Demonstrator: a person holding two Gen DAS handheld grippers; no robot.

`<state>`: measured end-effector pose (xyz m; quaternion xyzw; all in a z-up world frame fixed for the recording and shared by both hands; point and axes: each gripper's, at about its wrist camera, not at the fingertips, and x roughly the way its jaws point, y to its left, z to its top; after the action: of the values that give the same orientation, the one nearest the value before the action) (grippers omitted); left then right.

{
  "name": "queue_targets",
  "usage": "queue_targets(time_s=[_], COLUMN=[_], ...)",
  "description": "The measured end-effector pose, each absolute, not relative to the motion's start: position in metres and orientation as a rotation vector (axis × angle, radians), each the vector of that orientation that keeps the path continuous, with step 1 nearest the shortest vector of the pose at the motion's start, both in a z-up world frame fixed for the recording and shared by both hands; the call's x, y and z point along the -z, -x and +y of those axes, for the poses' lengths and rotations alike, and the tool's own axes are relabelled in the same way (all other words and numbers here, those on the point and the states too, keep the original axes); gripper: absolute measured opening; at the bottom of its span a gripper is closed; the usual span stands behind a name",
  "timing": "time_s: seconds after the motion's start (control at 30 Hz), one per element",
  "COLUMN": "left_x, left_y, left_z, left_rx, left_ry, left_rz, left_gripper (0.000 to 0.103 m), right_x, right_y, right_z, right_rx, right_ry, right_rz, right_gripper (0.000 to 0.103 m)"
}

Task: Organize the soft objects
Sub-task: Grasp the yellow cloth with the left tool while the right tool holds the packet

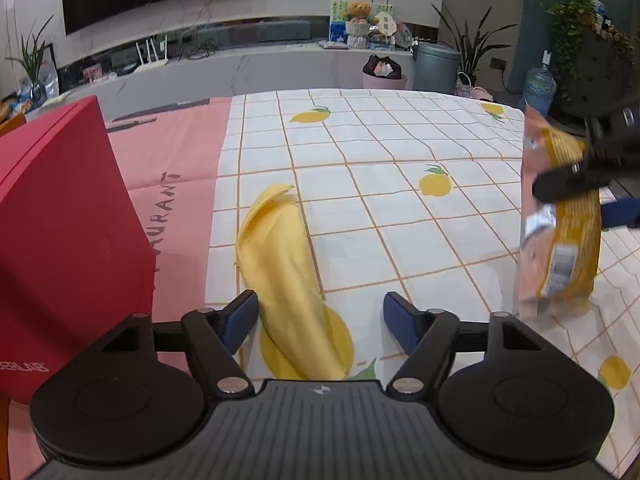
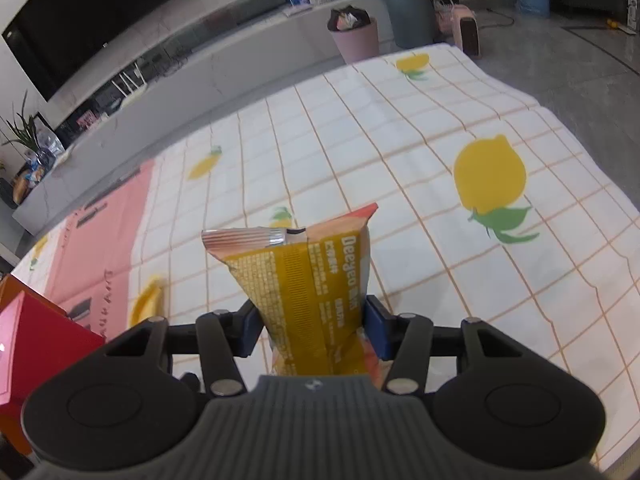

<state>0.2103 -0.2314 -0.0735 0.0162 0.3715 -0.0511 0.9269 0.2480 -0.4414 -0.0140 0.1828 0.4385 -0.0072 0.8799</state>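
The yellow cloth (image 1: 286, 276) runs lengthwise straight ahead between the released left tongs (image 1: 320, 320), while the right tongs (image 2: 310, 326) grasp a snack bag (image 2: 304, 280).

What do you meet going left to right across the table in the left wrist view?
red box → pink mat → yellow cloth → snack packet held by the right gripper.

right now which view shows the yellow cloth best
The left wrist view: the yellow cloth lies full length on the lemon tablecloth, between the open pads of the left gripper. The right wrist view shows at most a blurred yellow sliver at its left, too unclear to tell.
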Motion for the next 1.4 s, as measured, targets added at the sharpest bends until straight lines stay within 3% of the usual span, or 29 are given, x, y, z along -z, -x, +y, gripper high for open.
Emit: queue_targets(time_s=[0.07,0.23,0.33,0.67,1.03,1.4], left_x=[0.075,0.077,0.079,0.080,0.041,-0.026], left_y=[-0.203,-0.191,-0.186,-0.165,-0.147,-0.105], left_z=[-0.228,-0.210,-0.203,-0.202,-0.183,-0.141], left_rx=[0.102,0.106,0.129,0.224,0.275,0.296], left_ry=[-0.030,-0.011,-0.014,-0.074,-0.071,-0.101], left_rz=[0.727,0.674,0.650,0.595,0.570,0.513], left_gripper=[0.060,0.013,0.004,0.002,0.002,0.002], right_x=[0.012,0.016,0.017,0.014,0.000,-0.074], right_y=[-0.247,-0.247,-0.247,-0.245,-0.221,-0.155], right_z=[-0.441,-0.440,-0.439,-0.441,-0.422,-0.356], right_rx=[0.013,0.022,0.022,0.025,-0.010,-0.137], right_ry=[-0.382,-0.361,-0.360,-0.372,-0.345,-0.354], right_rz=[0.910,0.923,0.926,0.897,0.863,0.692], right_gripper=[0.052,0.052,0.052,0.052,0.052,0.052])
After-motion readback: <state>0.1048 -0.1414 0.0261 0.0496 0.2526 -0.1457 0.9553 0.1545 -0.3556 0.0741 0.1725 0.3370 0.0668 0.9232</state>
